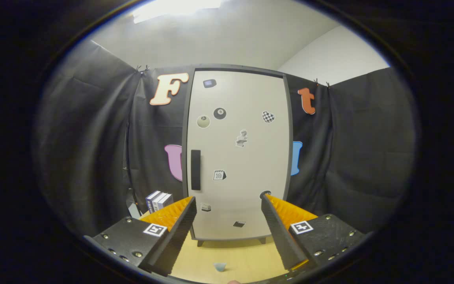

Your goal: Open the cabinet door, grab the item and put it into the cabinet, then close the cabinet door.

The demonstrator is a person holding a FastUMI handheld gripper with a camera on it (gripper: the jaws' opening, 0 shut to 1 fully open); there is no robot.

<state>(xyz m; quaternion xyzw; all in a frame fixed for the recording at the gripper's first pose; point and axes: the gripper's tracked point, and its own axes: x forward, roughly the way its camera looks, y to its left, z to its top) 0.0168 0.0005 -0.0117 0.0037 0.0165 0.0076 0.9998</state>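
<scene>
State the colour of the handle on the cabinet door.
Black: the upright handle on the pale cabinet door, clearest in the gripper view, beyond the open claw.

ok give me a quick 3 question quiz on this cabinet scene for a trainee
1. True or false: the cabinet door is shut.
2. Where is the dark handle on the door? A) along its left edge B) along its right edge C) in the centre
3. What small thing lies on the wooden table between the fingers of the claw?

Key
1. True: the door sits flush in its frame.
2. A: the handle stands upright near the left edge, about halfway up.
3. A small pale blue item, untouched; the claw is open and holds nothing, with the cabinet beyond its fingers.
</scene>
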